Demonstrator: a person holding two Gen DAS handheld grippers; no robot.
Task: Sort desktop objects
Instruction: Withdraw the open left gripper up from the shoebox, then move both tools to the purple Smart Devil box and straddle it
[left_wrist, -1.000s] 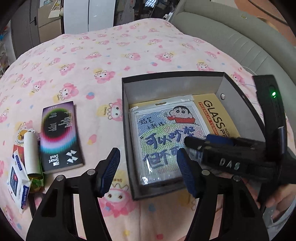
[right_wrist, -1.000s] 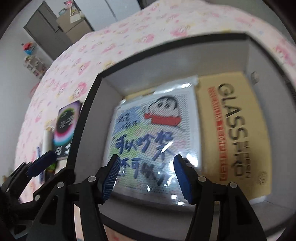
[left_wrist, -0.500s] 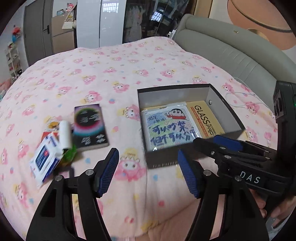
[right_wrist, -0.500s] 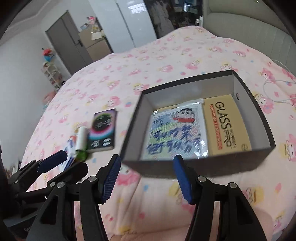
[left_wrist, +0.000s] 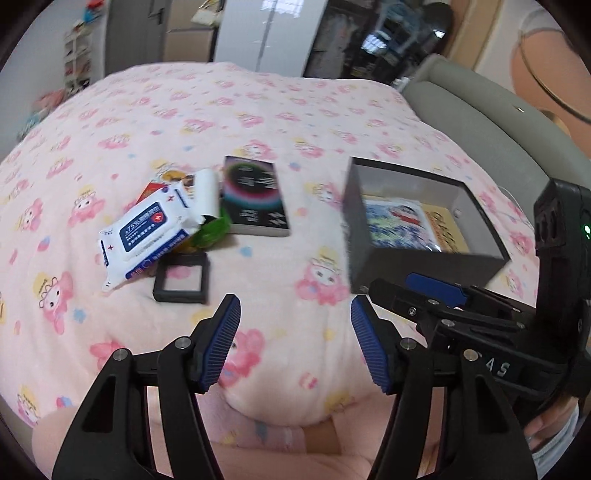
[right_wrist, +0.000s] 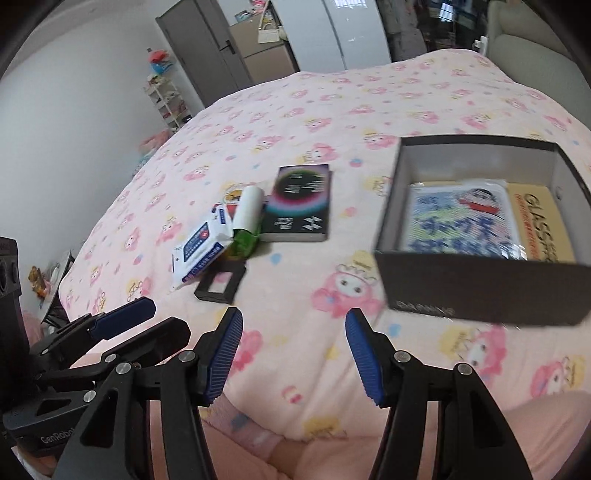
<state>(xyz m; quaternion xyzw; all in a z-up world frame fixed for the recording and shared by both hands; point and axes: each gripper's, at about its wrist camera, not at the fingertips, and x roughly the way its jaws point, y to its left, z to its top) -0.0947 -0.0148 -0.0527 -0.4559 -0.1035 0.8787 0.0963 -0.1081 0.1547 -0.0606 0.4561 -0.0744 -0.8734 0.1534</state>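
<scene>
A dark open box (left_wrist: 424, 271) (right_wrist: 480, 291) on the pink bed holds a cartoon pixel-art pack (right_wrist: 458, 221) and a yellow glass-protector pack (right_wrist: 539, 221). Left of it lie a black book (left_wrist: 255, 195) (right_wrist: 299, 203), a white wipes pack (left_wrist: 147, 232) (right_wrist: 201, 247), a white roll (left_wrist: 205, 195) (right_wrist: 249, 210) on a green wrapper, and a small black frame (left_wrist: 181, 277) (right_wrist: 221, 282). My left gripper (left_wrist: 295, 343) and my right gripper (right_wrist: 293, 354) hover above the near edge of the bed. Both sets of jaws are closing with nothing between them.
The pink cartoon-print blanket (left_wrist: 258, 122) covers the whole bed. A grey headboard (left_wrist: 480, 122) runs along the right. Wardrobe doors and a grey door (right_wrist: 207, 48) stand at the back, with a small shelf (right_wrist: 166, 99) by the left wall.
Both grippers pulled back and up out of the box toward the bed's near edge. The view now takes in the loose items on the left. Both jaws have narrowed a little.
</scene>
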